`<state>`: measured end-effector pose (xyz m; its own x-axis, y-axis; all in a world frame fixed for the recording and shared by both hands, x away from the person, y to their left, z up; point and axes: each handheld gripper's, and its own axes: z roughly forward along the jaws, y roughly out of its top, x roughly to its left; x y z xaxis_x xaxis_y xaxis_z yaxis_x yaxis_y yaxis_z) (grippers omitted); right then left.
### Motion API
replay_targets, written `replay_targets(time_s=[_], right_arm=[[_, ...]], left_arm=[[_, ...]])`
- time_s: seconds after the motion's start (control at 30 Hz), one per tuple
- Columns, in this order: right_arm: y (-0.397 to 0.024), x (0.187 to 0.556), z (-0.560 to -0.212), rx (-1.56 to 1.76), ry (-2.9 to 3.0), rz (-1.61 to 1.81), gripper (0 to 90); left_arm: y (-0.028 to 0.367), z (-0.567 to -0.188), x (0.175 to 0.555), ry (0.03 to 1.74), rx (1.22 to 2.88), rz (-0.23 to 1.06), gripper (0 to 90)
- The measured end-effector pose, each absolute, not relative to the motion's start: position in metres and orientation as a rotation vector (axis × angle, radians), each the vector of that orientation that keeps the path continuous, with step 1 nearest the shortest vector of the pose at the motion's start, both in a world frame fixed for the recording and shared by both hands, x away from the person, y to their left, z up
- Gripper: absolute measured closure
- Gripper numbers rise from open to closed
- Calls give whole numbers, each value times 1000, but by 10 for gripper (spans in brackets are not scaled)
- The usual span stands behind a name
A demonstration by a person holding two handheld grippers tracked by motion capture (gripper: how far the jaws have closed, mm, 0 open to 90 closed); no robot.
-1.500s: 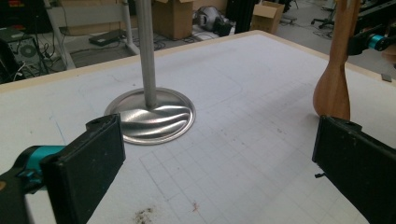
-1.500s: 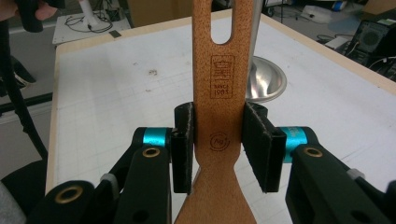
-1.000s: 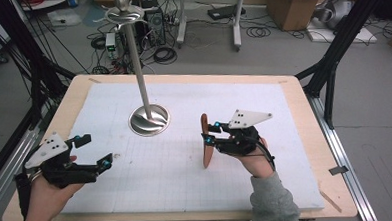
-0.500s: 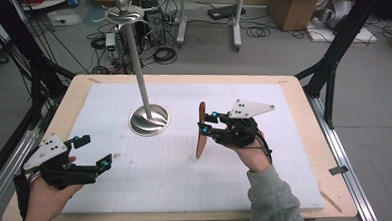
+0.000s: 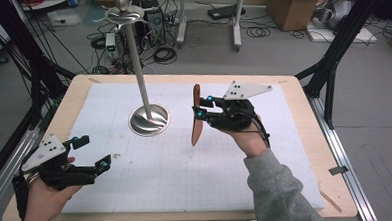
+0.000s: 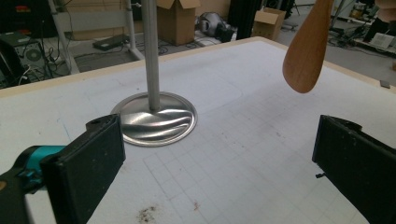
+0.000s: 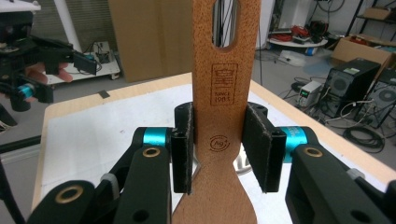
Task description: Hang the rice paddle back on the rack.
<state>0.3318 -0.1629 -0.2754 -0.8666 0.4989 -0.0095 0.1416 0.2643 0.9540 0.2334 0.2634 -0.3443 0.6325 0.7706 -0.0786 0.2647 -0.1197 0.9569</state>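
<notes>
The wooden spatula carries a burned stamp below its slot, a small emblem with lines too small to read surely. Under it stands a round mark that seems to read "Ag".

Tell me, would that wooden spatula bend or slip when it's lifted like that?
Probably not bend: the spatula looks like one solid piece of wood and stays straight in the right gripper. It seems light, since a grip on its flat handle alone carries it. Slipping looks unlikely, as the pads press both edges, though smooth wood might pivot.
</notes>
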Motion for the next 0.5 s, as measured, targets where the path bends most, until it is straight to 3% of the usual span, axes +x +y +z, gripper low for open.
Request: replay_targets(time_s=[0.5], right_arm=[[-148,356,-257,613,2233,1671,646]], left_arm=[[263,-345,232,858,1691,538,29]])
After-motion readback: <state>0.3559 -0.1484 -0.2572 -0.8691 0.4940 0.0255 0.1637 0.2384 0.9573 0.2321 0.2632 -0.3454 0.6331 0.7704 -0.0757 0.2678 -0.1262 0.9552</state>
